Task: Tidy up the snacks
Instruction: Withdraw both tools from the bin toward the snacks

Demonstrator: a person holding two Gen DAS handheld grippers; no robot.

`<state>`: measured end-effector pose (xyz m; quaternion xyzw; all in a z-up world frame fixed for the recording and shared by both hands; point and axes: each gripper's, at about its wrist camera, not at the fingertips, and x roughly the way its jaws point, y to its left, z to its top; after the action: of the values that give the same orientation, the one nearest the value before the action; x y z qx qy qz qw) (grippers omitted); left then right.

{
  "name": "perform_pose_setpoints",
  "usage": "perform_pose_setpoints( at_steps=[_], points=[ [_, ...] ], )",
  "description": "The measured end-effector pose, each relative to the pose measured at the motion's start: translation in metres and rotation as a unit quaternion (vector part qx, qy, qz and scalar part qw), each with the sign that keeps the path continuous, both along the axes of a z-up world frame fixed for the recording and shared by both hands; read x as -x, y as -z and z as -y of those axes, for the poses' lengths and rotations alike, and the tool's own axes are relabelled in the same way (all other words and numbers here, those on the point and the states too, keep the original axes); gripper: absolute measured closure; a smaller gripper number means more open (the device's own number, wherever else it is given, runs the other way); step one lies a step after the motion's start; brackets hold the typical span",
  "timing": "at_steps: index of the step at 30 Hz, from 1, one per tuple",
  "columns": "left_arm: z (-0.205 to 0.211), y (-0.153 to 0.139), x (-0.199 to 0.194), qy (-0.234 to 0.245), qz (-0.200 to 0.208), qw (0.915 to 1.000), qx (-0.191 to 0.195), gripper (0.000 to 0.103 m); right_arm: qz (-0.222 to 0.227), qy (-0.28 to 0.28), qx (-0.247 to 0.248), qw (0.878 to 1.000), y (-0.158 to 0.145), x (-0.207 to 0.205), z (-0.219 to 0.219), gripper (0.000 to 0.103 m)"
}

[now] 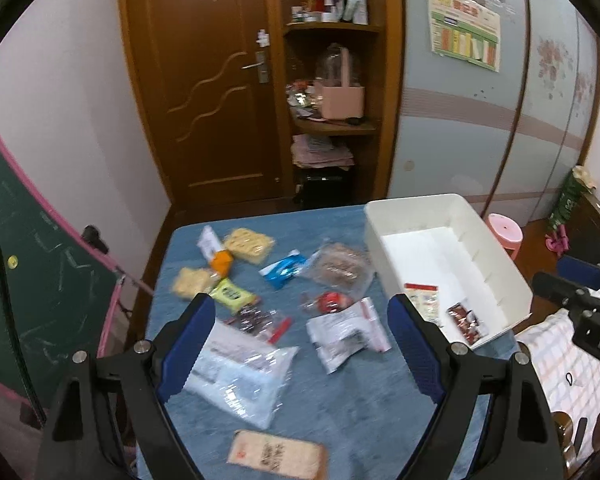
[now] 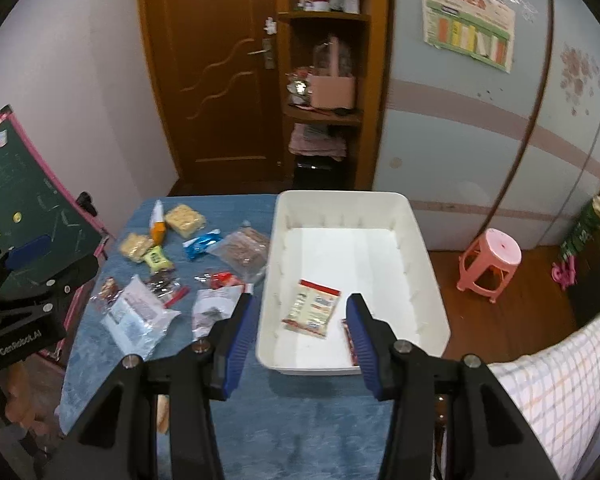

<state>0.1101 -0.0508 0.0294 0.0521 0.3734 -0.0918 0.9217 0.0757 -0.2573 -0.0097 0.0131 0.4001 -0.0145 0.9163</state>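
Several snack packets lie scattered on a blue table (image 1: 340, 420): yellow crackers (image 1: 247, 245), a blue packet (image 1: 282, 271), a brown bag (image 1: 340, 270), a red round snack (image 1: 330, 303), a clear pouch (image 1: 239, 364). A white bin (image 1: 476, 236) (image 2: 420, 280) at the right holds a cream packet (image 2: 312, 306) and a red packet (image 1: 464, 321). My left gripper (image 1: 302, 308) hovers open above the packets, holding nothing. My right gripper (image 2: 297, 306) hangs open over the bin's near end, its jaws apart with nothing pressed between them.
A green chalkboard (image 1: 27, 280) leans at the table's left. A pink stool (image 2: 490, 264) stands on the floor right of the bin. A checked cloth (image 2: 560, 392) lies at the near right. Behind the table are a wooden door (image 1: 203, 80) and shelves (image 1: 332, 120).
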Motion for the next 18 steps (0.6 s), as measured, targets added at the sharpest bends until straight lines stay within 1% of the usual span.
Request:
perform_pose_setpoints(
  at_steps=[3,6,8,9,10,12,15,18],
  points=[
    [-0.026,0.0,0.008,-0.014,0.001,0.9999,-0.003,0.016,0.002,-0.02,-0.004,1.0,-0.001,0.003,-0.018,0.055],
    [-0.052,0.003,0.014,-0.028,0.0,0.9995,-0.017,0.016,0.002,-0.046,-0.016,0.999,0.002,0.005,-0.035,0.054],
    [-0.069,0.006,0.017,-0.04,-0.001,0.9989,-0.026,0.016,0.001,-0.061,-0.022,0.998,0.006,0.006,-0.046,0.047],
    [-0.079,0.008,0.019,-0.047,-0.002,0.9985,-0.029,0.016,0.002,-0.07,-0.024,0.997,0.009,0.007,-0.053,0.04],
    [-0.088,0.01,0.02,-0.055,-0.004,0.998,-0.031,0.016,0.004,-0.077,-0.024,0.997,0.011,0.007,-0.059,0.038],
    [-0.108,0.017,0.022,-0.073,-0.009,0.9968,-0.029,0.016,0.001,-0.098,-0.023,0.995,0.019,0.007,-0.073,0.038],
    [-0.133,0.035,0.023,-0.101,-0.028,0.9943,-0.021,0.015,-0.014,-0.141,-0.025,0.99,0.038,0.008,-0.096,0.038],
    [-0.152,0.065,0.015,-0.124,-0.064,0.9901,-0.013,0.015,-0.035,-0.181,-0.021,0.983,0.065,0.005,-0.119,0.038]
  ],
)
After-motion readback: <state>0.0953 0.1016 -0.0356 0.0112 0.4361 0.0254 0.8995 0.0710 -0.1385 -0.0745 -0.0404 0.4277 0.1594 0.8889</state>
